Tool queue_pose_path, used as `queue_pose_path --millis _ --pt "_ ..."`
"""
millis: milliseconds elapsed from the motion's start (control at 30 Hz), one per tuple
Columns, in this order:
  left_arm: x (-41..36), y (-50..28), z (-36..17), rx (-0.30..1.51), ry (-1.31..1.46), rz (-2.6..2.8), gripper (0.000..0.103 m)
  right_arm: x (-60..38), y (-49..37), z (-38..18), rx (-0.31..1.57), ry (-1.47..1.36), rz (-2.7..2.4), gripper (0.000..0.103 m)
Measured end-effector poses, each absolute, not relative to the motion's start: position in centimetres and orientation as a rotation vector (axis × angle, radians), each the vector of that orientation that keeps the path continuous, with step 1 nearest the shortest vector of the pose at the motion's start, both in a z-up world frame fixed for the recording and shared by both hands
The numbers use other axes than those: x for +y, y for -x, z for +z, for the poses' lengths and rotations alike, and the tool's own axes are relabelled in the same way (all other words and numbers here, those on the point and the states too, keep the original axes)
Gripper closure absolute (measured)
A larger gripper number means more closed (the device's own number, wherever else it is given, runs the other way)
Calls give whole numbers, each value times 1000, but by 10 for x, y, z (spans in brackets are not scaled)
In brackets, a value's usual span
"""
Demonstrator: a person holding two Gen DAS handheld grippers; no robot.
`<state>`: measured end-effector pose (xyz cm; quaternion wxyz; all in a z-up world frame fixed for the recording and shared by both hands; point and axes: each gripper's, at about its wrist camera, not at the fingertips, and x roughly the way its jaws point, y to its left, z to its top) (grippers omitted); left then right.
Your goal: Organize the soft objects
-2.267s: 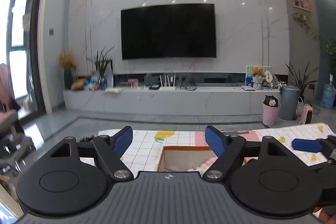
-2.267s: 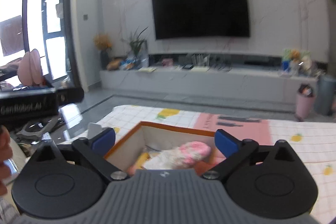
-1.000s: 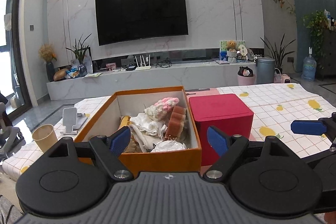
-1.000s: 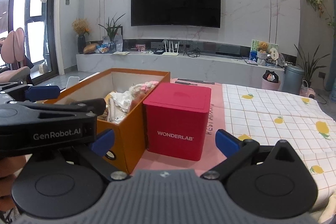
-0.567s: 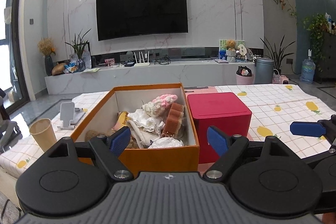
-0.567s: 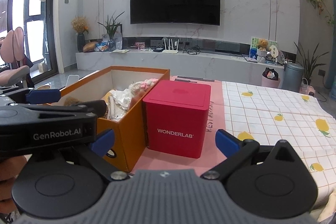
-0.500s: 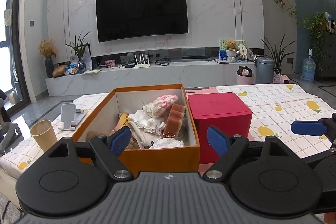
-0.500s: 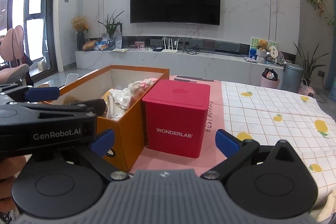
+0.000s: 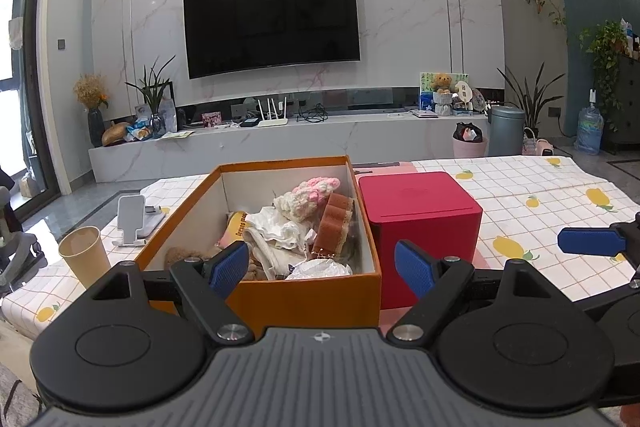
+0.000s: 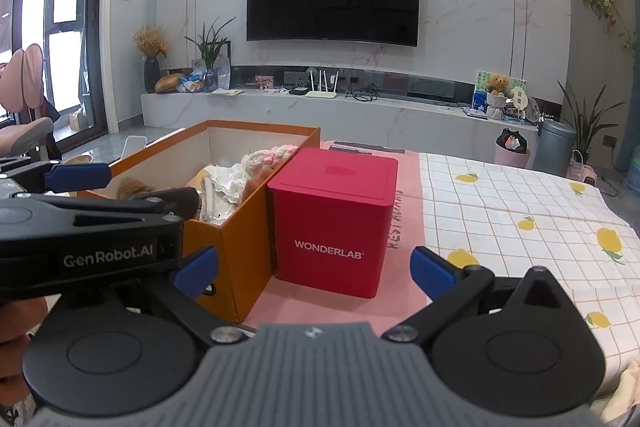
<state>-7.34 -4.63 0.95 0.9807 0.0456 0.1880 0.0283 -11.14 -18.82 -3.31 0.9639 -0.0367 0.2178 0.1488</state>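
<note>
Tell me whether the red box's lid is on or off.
On. The red box shows a flat closed top with a lid seam around it in both views; no interior is visible. Beside it, the orange box stands open.

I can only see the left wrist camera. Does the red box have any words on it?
Observer: Yes. The red box says WONDERLAB in white on its front.
Operator: Is anything written on the mat beside it?
Observer: Dark letters run along the pink mat by the box's right side. They are too tilted to read fully.
Operator: Is my other gripper holding something?
Observer: No. The right gripper is open and empty, in front of the red box.
</note>
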Motion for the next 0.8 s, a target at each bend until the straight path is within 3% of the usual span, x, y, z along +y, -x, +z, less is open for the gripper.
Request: queue_pose_path --millis 800 --pt "-46 75 8 390 -84 60 6 -186 113 -35 446 74 294 3"
